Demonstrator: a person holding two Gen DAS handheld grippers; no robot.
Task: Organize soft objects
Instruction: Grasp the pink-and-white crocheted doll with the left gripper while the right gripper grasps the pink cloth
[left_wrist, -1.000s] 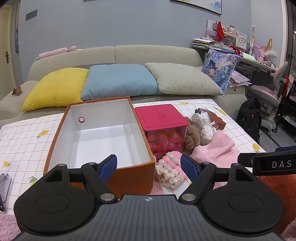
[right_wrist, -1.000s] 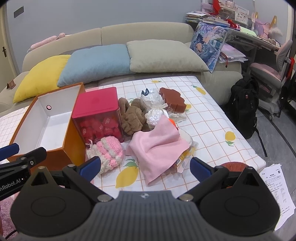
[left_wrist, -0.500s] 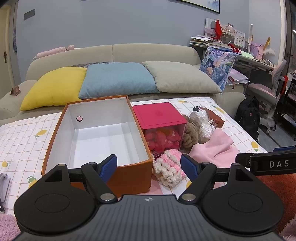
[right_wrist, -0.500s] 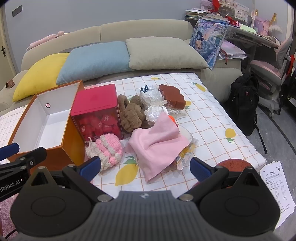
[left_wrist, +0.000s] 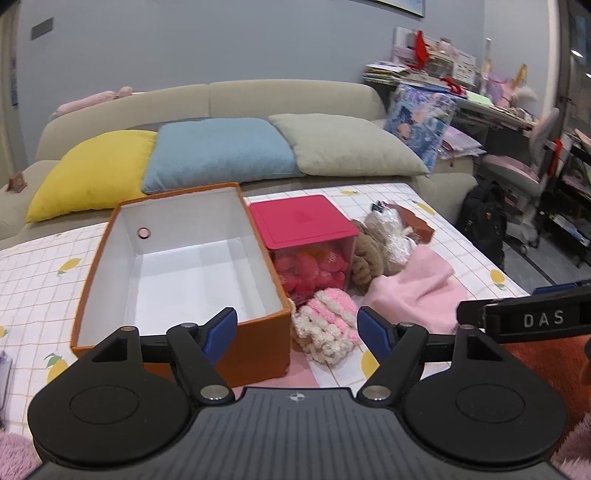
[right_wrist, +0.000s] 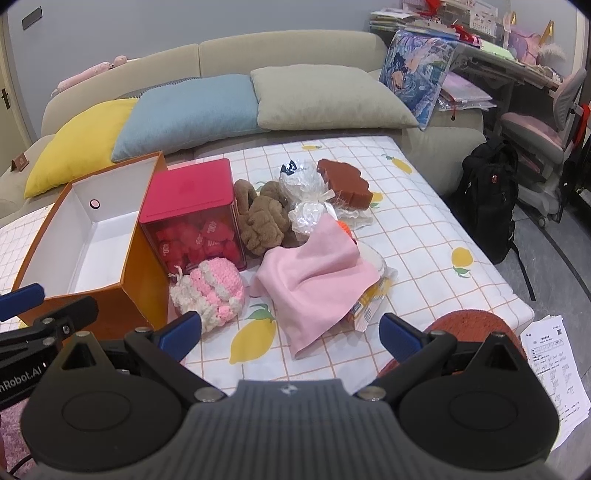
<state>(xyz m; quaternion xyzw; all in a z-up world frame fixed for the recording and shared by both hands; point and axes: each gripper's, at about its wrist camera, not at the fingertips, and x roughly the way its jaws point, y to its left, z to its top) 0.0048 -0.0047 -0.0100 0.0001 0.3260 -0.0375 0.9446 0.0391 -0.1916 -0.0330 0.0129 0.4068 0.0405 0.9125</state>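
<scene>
Now hovering over the near table edge: left gripper (left_wrist: 295, 330) apart, jaws just closing slightly with nothing between; right gripper (right_wrist: 290, 334) wide, empty. Pink-and-white crocheted piece (right_wrist: 210, 291) lying just beside the orange box (right_wrist: 122, 302), in front of the red-lidded container (right_wrist: 192, 218). Probably light, squashy, not fragile; best pinched at the thick middle. Pink cloth (right_wrist: 314, 280) limp, likely to drape.

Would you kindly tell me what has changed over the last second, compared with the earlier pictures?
Only the left gripper: its jaws have just been closing a little, with nothing between them. The right gripper is open as before. The orange box, pink knitted piece and pink cloth lie where they were.
</scene>
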